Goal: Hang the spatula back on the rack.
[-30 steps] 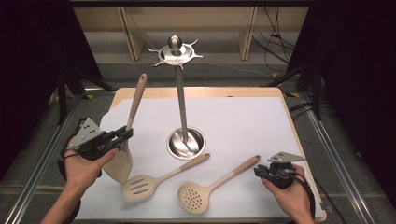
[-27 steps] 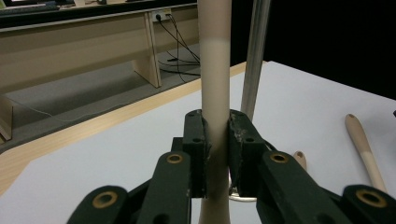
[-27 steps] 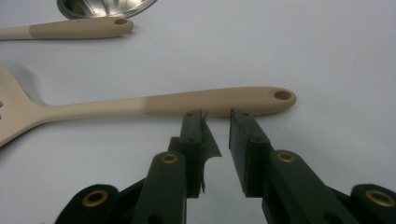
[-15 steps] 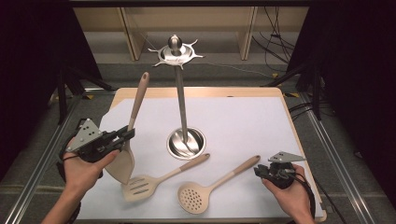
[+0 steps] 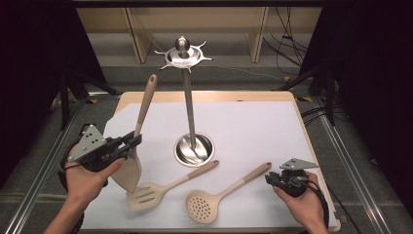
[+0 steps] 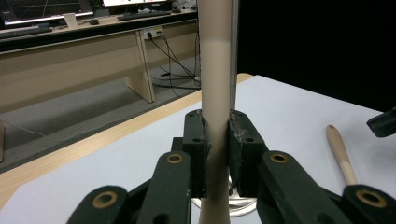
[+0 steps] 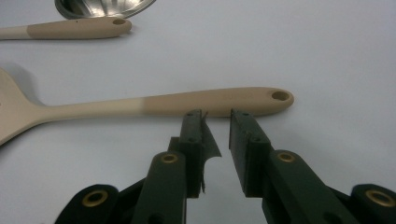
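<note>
My left gripper (image 5: 130, 142) is clamped on the solid spatula (image 5: 138, 139) at mid-handle, holding it near upright with its blade just over the desk's (image 5: 253, 122) left edge, handle tip leaning toward the hanging stand (image 5: 187, 105). It looks light and stiff, the smooth handle maybe slippery, so a grip low on the handle seems right, leaving the hole end free for a hook. My right gripper (image 5: 273, 179) rests by the front right corner, jaws parted and empty, just short of the skimmer's (image 7: 140, 105) handle end. The slotted turner (image 5: 168, 186) lies near the front edge.
</note>
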`<state>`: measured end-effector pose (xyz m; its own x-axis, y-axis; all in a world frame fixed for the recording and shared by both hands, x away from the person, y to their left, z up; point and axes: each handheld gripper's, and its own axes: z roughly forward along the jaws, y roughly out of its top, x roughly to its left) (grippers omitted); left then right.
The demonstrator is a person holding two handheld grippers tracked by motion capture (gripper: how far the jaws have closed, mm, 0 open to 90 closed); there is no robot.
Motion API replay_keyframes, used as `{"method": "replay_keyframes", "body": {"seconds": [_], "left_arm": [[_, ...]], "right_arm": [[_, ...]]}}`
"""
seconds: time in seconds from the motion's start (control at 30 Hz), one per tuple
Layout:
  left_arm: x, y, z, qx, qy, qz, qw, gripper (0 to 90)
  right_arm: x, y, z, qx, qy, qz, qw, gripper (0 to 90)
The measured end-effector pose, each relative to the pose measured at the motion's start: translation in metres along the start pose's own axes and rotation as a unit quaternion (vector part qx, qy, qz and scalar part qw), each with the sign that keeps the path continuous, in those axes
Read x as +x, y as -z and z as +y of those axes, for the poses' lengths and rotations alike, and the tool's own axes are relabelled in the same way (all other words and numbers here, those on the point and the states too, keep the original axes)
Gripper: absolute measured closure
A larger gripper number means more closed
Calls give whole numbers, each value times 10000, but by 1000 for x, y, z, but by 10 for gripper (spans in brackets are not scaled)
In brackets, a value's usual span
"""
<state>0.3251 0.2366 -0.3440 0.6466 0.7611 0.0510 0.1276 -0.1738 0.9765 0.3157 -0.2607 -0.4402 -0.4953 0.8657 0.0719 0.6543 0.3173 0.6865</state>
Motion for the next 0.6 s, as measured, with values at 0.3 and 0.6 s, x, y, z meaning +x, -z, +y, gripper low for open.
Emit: {"method": "replay_keyframes", "body": {"seconds": [0.3, 0.6], "left_arm": [[-4, 0, 3, -28, -14, -57, 10000, 782], [-7, 2, 5, -71, -23, -101, 9999, 782]], "right_arm": [[0, 0, 0, 2, 14, -8, 10000, 754], [0, 0, 0, 7, 21, -14, 10000, 755]]}}
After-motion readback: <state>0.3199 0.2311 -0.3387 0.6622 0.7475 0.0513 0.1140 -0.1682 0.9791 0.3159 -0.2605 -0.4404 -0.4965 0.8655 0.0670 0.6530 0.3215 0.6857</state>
